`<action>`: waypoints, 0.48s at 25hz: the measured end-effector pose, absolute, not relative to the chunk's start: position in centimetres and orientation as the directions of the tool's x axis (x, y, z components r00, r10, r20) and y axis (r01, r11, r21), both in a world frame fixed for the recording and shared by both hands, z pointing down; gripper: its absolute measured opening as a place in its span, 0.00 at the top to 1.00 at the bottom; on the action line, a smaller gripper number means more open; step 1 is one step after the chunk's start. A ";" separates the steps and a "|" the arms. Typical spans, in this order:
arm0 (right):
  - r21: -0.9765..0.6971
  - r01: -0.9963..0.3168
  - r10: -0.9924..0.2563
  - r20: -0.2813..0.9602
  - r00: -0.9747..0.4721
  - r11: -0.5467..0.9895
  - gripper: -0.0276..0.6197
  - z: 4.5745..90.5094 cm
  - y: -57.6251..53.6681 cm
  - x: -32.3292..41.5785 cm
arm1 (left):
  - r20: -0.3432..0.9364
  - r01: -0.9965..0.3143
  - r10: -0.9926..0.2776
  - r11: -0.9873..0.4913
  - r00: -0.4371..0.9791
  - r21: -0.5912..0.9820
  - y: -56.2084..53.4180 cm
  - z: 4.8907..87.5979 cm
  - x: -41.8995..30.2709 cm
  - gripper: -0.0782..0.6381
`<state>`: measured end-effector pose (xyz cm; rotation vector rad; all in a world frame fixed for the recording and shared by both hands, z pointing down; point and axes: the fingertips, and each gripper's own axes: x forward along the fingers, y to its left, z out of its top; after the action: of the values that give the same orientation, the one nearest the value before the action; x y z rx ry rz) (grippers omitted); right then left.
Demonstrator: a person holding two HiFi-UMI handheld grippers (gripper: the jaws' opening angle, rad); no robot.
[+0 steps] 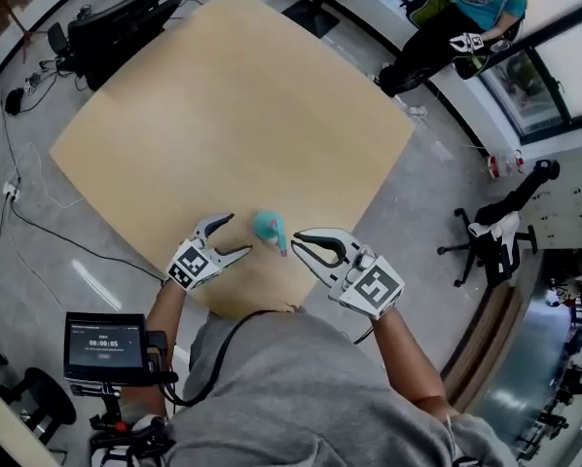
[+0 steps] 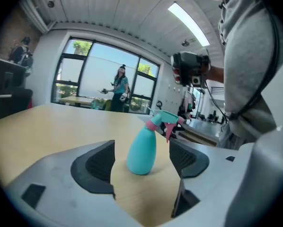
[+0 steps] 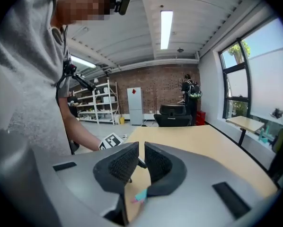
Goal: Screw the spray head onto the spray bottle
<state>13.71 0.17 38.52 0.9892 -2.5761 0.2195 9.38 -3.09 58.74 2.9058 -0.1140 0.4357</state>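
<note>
Spray bottle (image 1: 269, 228) stands upright on the surface (image 1: 223, 115), close to the near edge and between my two grippers. Its spray head (image 2: 166, 119) already sits on the neck, though I can't tell whether it is threaded down or only resting there.

My left gripper (image 1: 238, 234) has its jaws wide, with the bottle just ahead in the gap and neither pad touching it. My right gripper (image 1: 296, 241) has its jaws nearly together on nothing, and only a sliver of the pink and teal head shows below them.

My worry is tipping. The bottle looks light and narrow at the top, so if one left pad meets it first it could topple or skid toward the edge. The right jaws must also open before they reach the head. Closed like this they would only shove it, and the jutting trigger could catch a jaw and twist the bottle round.
</note>
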 end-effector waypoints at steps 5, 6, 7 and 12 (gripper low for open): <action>0.097 -0.560 -0.501 0.588 -0.635 0.823 0.64 42.0 -2.0 11.0 | 0.377 0.064 0.091 -0.994 0.922 0.084 -2.4 62.8 10.0 0.33; 0.101 -0.551 -0.492 0.601 -0.630 0.828 0.64 42.3 -2.2 10.7 | 0.390 0.072 0.096 -0.994 0.916 0.077 -2.4 63.5 10.4 0.30; 0.100 -0.548 -0.489 0.604 -0.630 0.830 0.64 42.5 -2.3 10.5 | 0.399 0.078 0.102 -0.994 0.911 0.074 -2.4 64.2 10.8 0.27; 0.070 -0.557 -0.477 0.610 -0.633 0.827 0.64 44.1 -3.1 12.0 | 0.414 0.145 0.153 -0.988 0.897 0.052 -2.5 66.1 15.6 0.25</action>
<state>12.01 -3.12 44.11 0.7548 -2.3710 0.1648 15.58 -2.50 66.14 3.0403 0.2390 0.6658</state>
